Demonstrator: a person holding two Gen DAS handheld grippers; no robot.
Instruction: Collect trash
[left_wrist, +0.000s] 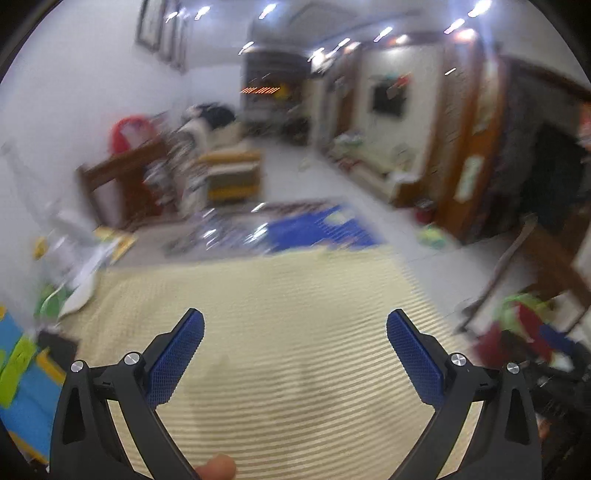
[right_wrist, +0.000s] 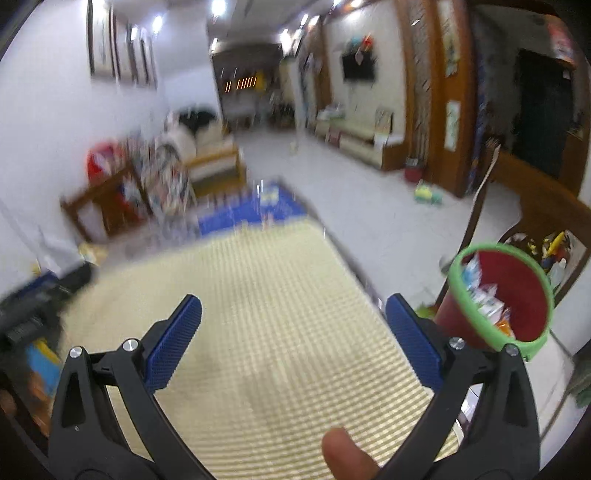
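My left gripper (left_wrist: 295, 321) is open and empty above a cream ribbed mat (left_wrist: 258, 332). My right gripper (right_wrist: 293, 306) is open and empty above the same mat (right_wrist: 258, 295). A red bin with a green rim (right_wrist: 517, 291) stands just right of the right gripper and holds several wrappers (right_wrist: 484, 299). In the left wrist view the bin shows blurred at the right edge (left_wrist: 524, 317). Both views are motion-blurred.
A blue play mat (left_wrist: 321, 229) lies beyond the cream mat. Wooden furniture (left_wrist: 122, 177) and a sofa (left_wrist: 229, 173) stand at the left. Toys (left_wrist: 22, 362) lie at the left edge. A wooden chair (right_wrist: 535, 206) stands behind the bin. A green toy (right_wrist: 424, 194) lies on the tiled floor.
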